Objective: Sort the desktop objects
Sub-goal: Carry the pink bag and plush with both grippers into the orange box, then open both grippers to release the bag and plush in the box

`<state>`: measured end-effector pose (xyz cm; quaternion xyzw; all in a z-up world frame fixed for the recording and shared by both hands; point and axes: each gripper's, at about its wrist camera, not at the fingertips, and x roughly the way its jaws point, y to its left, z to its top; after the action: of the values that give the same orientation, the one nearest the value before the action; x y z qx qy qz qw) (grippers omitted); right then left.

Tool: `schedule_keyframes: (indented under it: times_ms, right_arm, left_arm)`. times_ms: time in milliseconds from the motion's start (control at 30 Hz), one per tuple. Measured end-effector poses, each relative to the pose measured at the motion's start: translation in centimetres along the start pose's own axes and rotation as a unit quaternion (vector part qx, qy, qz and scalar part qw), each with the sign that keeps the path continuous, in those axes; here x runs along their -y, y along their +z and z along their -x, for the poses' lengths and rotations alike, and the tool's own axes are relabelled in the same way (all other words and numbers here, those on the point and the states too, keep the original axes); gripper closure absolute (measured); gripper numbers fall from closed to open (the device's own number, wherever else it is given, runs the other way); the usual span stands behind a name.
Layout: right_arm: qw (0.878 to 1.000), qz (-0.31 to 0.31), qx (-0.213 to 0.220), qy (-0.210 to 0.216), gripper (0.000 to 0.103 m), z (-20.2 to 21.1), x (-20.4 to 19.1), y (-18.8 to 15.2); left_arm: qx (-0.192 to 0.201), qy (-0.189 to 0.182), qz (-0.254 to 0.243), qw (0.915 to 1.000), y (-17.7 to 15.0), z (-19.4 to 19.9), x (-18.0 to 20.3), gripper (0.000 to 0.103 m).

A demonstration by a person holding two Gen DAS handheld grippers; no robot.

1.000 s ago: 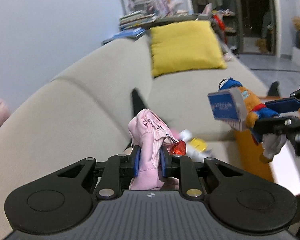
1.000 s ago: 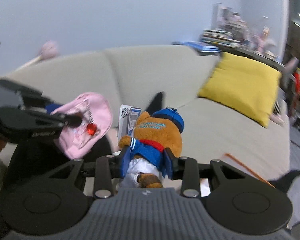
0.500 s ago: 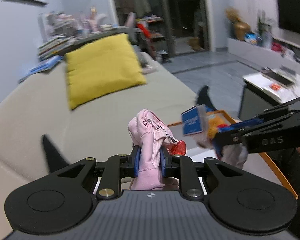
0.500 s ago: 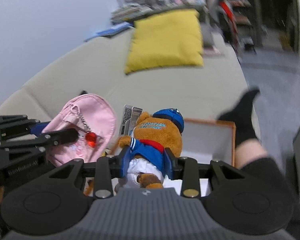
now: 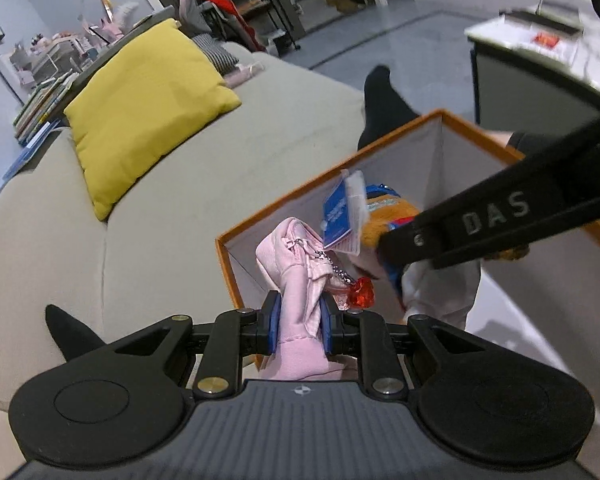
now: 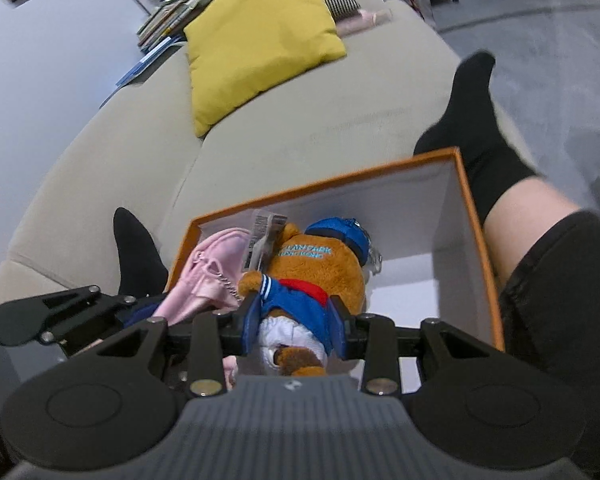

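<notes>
Left gripper point(image 5: 300, 320): blue pads clamped on a soft pink fabric pouch point(image 5: 296, 280) with a bead chain and red heart charm point(image 5: 362, 292). Pouch's long axis runs straight out along the fingers, free end pointing away from the camera, toward the box's far wall. Charm hangs off its right side.

Right gripper point(image 6: 294, 322): pads clamped on the waist of a brown plush bear point(image 6: 320, 268) in blue jacket, blue cap, white shorts. Bear's long axis is also in line with the fingers: head away from the camera, feet toward it, back facing up. White and blue paper hang-tag point(image 5: 342, 214) sticks up by its head.

Both items sit over the open mouth of the orange-rimmed cardboard box with white interior point(image 6: 460, 208), pouch just beside the bear on its left; cannot tell if they touch.

Box sits on a beige fabric sofa point(image 6: 140, 152) between the person's legs in black socks point(image 6: 472, 112). Yellow square cushion point(image 6: 256, 36) lies further back on the sofa, well apart from the box.
</notes>
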<state>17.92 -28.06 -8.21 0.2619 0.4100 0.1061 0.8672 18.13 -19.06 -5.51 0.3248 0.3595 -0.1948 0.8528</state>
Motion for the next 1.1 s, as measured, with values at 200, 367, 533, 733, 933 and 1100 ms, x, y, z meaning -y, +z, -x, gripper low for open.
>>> schedule_keyframes:
  times_ms: [200, 367, 533, 733, 933, 1100]
  right_arm:
    - [1.000, -0.008, -0.023, 0.009, 0.065, -2.2, 0.5, -0.2]
    - [0.999, 0.008, -0.044, 0.001, 0.065, -3.8, 0.4, -0.4]
    - [0.997, 0.032, -0.064, -0.002, 0.064, -4.8, 0.0, -0.4]
    - [0.995, 0.056, -0.082, -0.010, 0.064, -5.8, -0.3, -0.4]
    - [0.993, 0.069, -0.091, -0.002, 0.064, -6.2, 0.0, -0.3]
    - [0.993, 0.081, -0.090, -0.008, 0.063, -6.3, -0.5, -0.5]
  left_arm:
    - [-0.015, 0.024, -0.043, 0.9987, -0.5, -1.8, 1.4, 0.080]
    - [-0.027, 0.028, -0.060, 0.9974, -1.1, -2.7, 2.1, 0.078]
    - [-0.042, 0.036, -0.086, 0.9948, -1.2, -3.6, 2.6, 0.072]
    - [-0.032, 0.015, -0.105, 0.9939, -1.7, -3.4, 2.6, 0.057]
    - [0.004, -0.010, -0.108, 0.9940, -2.6, -0.9, 2.0, 0.034]
    - [0.031, -0.030, -0.085, 0.9954, -3.4, 2.0, 1.0, 0.034]
